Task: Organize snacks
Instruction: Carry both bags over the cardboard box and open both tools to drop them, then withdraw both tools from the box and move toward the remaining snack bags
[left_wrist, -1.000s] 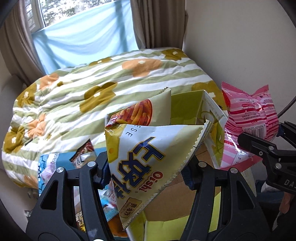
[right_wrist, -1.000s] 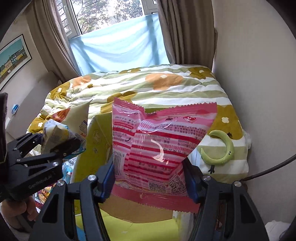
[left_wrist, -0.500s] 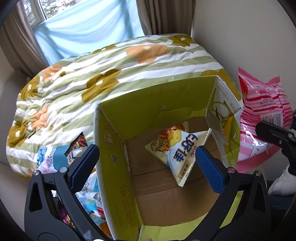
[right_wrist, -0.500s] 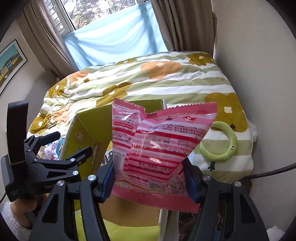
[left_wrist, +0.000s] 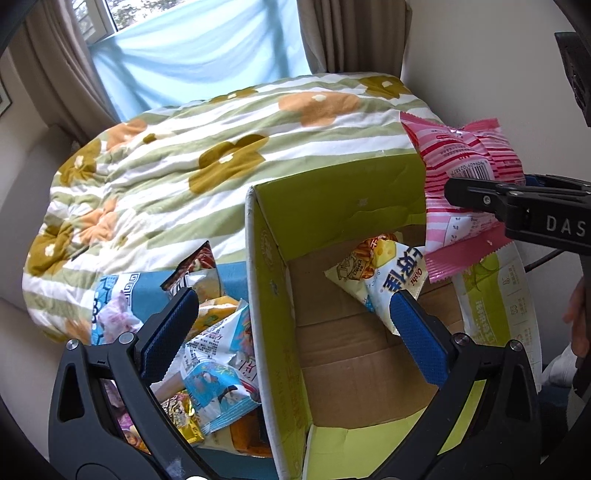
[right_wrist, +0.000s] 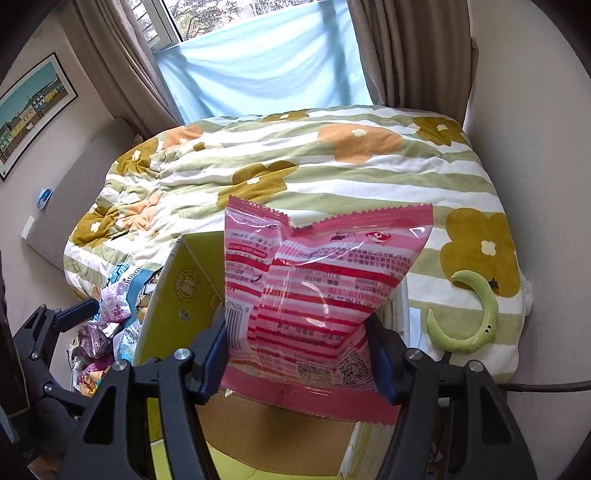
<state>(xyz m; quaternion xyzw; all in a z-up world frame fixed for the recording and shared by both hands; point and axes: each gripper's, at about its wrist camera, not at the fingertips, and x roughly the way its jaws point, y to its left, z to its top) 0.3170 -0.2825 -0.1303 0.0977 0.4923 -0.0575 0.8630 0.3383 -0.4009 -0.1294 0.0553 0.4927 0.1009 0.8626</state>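
Observation:
A green cardboard box (left_wrist: 273, 280) stands open beside the bed. A white Oishi snack bag (left_wrist: 384, 273) lies inside it near the far right corner. My left gripper (left_wrist: 291, 332) is open and empty, straddling the box's left wall. My right gripper (right_wrist: 299, 354) is shut on a pink striped snack bag (right_wrist: 317, 291) and holds it above the box's right edge (right_wrist: 184, 280). That pink bag (left_wrist: 461, 195) and the right gripper also show at the right of the left wrist view.
A pile of loose snack bags (left_wrist: 214, 354) lies left of the box in a blue container (left_wrist: 110, 291). A floral quilt (left_wrist: 221, 147) covers the bed behind. A green crescent toy (right_wrist: 476, 314) lies on the quilt. A wall is at the right.
My left gripper opened and dropped the Oishi bag into the box, then moved left. My right gripper with the pink bag moved over the box's right edge.

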